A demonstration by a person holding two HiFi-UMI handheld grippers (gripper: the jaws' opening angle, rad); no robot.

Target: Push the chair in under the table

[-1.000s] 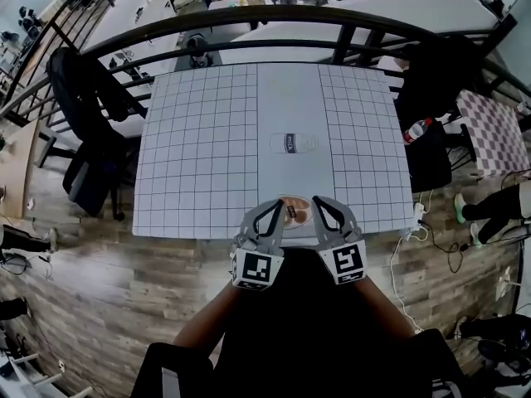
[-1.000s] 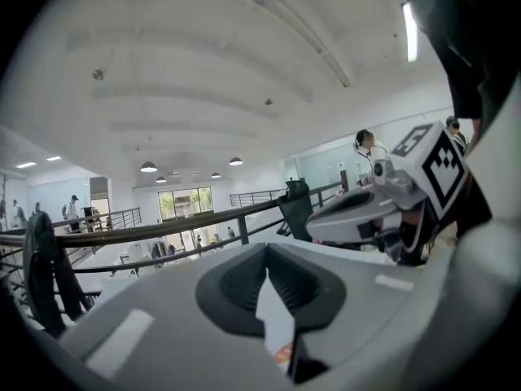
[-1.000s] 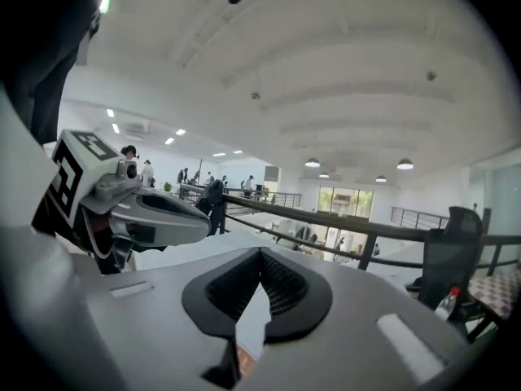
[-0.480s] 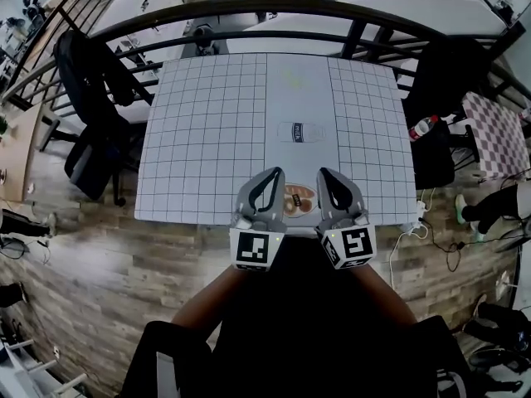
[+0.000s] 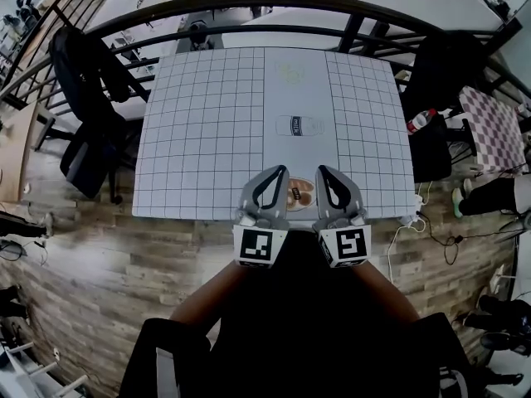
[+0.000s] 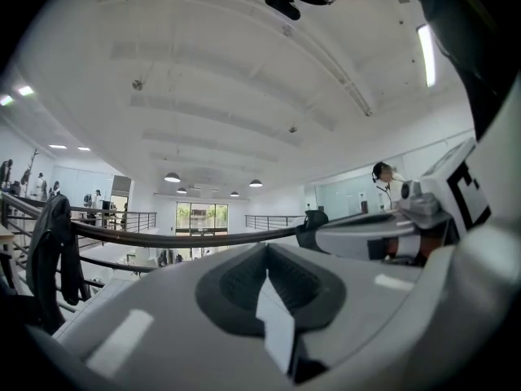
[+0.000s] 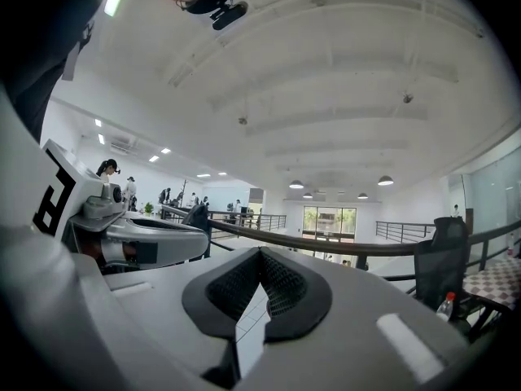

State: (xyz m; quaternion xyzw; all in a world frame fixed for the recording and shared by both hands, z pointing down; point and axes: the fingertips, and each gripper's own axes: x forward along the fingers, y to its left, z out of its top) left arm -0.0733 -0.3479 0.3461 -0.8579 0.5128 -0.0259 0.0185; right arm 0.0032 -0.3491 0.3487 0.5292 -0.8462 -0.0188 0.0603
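A black office chair [image 5: 83,98] draped with a dark jacket stands off the left side of the white grid-patterned table [image 5: 199,139]. A second dark chair [image 5: 440,73] stands at the table's right side. My left gripper [image 5: 280,171] and right gripper [image 5: 322,171] hang side by side over the table's near edge, pointing level across it. Both are shut with nothing between the pads, and neither touches a chair. In the left gripper view the left gripper [image 6: 267,274] shows its jaws together; the right gripper [image 7: 260,257] looks the same in its own view.
A small label-wrapped bottle [image 5: 299,126] lies on the table's middle strip. A small round dish [image 5: 299,194] sits between the grippers near the edge. A black railing [image 5: 249,11] runs behind the table. A red-capped bottle [image 5: 419,121] and cables [image 5: 431,222] are at the right.
Both grippers have risen and come forward over the table's near edge, staying shut and side by side. The chairs have not moved.
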